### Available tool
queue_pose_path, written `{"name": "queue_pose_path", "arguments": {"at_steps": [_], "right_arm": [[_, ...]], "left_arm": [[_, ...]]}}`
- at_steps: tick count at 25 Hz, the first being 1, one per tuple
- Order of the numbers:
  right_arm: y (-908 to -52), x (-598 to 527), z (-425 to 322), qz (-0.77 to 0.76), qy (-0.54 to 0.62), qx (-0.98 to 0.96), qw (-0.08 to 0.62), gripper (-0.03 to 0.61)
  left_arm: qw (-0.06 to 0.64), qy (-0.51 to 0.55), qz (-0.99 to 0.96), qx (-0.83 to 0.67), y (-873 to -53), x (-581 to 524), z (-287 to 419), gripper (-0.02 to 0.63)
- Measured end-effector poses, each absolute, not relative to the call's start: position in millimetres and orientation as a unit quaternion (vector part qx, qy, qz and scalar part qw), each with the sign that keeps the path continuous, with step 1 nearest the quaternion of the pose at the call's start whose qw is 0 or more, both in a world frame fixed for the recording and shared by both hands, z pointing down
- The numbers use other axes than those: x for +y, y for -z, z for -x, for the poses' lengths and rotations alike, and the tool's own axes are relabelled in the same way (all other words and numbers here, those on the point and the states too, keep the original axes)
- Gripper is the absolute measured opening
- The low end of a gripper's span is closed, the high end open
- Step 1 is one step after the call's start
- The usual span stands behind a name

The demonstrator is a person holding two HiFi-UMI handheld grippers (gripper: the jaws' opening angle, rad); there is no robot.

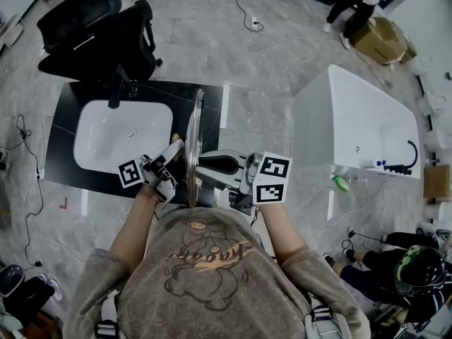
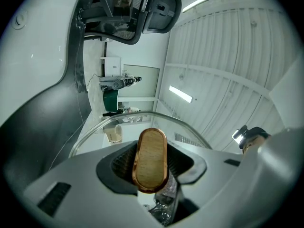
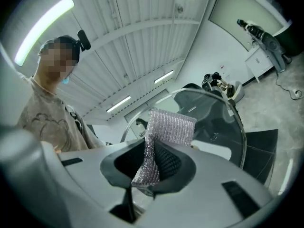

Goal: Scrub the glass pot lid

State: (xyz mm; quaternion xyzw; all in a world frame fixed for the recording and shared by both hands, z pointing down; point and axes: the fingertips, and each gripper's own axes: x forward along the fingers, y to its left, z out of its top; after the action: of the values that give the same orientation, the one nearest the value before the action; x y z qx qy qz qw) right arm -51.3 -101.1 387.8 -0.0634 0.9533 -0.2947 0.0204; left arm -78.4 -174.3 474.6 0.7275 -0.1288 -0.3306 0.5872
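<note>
The glass pot lid stands on edge in front of my chest, over the near rim of the black counter. My left gripper is shut on the lid's wooden knob, and the lid's metal rim arcs behind the knob. My right gripper comes from the other side, shut on a silver mesh scrub cloth. The cloth's free end stands up against the glass lid, whose rim curves round behind it.
A white basin is set in the black counter ahead. A black office chair stands beyond it. A white bathtub is at the right, with a cardboard box and a person's legs farther off.
</note>
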Motion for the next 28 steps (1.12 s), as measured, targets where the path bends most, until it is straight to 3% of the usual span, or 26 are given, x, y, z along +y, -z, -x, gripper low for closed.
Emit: {"name": "queue_pose_path", "arguments": {"at_steps": [10, 20, 25, 28], "right_arm": [[-398, -121, 38, 0.134, 0.281, 0.95, 0.025, 0.077], [-425, -152, -43, 0.278, 0.307, 0.908, 0.052, 0.077], [-436, -161, -65, 0.33, 0.294, 0.896, 0.042, 0.077], [-445, -162, -70, 0.353, 0.288, 0.89, 0.026, 0.077]], "left_arm": [[0.573, 0.319, -0.741, -0.144, -469, -176, 85, 0.181], [0.554, 0.297, -0.754, -0.194, -473, -184, 124, 0.181], [0.526, 0.222, -0.78, -0.255, -482, -187, 127, 0.181], [0.473, 0.132, -0.817, -0.302, -484, -190, 124, 0.181]]}}
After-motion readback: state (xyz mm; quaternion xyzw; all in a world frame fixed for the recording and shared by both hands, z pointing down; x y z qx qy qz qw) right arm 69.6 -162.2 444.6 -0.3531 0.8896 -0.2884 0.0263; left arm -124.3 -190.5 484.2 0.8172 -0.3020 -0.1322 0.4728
